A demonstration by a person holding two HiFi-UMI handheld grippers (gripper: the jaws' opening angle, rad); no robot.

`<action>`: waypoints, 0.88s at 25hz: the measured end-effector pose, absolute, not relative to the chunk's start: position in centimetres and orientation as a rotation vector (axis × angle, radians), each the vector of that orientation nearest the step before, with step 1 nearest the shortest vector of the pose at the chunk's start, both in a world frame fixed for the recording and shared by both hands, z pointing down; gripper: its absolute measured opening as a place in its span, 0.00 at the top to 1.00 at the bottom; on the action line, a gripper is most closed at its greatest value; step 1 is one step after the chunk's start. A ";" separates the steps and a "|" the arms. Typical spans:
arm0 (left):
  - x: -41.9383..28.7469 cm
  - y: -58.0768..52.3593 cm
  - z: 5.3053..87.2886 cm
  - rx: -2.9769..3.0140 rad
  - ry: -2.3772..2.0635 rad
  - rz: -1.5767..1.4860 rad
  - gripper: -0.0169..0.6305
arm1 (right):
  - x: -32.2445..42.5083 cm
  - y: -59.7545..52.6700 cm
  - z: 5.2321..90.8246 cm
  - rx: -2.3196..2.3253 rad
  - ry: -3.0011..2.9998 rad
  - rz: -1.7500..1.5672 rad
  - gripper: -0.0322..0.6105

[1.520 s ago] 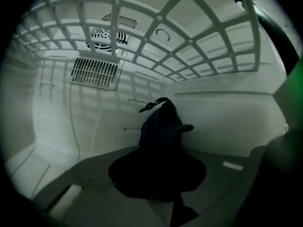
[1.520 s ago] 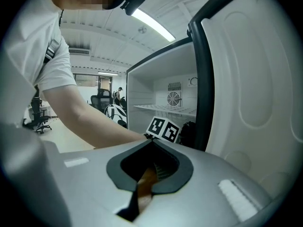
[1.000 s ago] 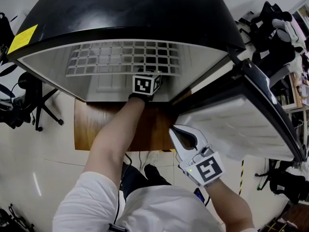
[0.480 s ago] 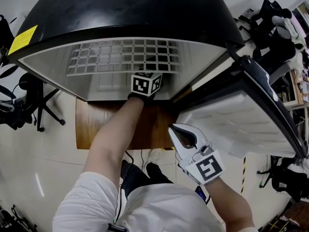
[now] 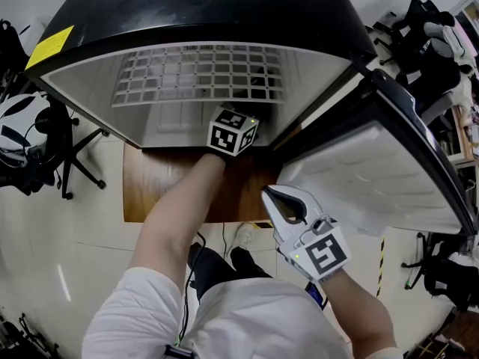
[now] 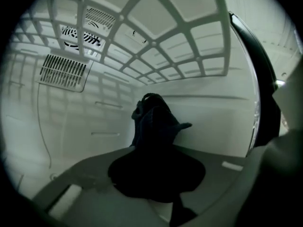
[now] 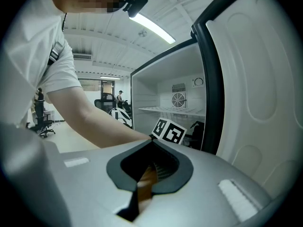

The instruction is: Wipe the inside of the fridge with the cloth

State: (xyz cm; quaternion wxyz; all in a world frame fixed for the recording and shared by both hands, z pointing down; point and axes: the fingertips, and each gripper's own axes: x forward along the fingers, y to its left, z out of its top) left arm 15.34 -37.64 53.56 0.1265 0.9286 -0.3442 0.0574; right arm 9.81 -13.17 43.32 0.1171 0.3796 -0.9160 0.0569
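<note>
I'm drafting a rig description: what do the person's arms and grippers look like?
The right gripper and left gripper are pale grey moulded shells with black-lined jaw openings. Each carries a white cube with black square markers. The person wears a white short-sleeved shirt.

No legible txt; yellow label (image 5: 51, 47) on fridge (image 5: 209, 13) unreadable.

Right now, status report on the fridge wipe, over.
Left gripper shut on the dark cloth, inside the fridge. Right gripper shut, empty, outside by the open door. Wire shelf overhead, apart from the cloth.
</note>
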 end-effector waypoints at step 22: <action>15.3 -29.4 52.8 2.733 -0.920 0.149 0.87 | 9.0 -10.9 41.8 1.092 -2.714 0.127 0.95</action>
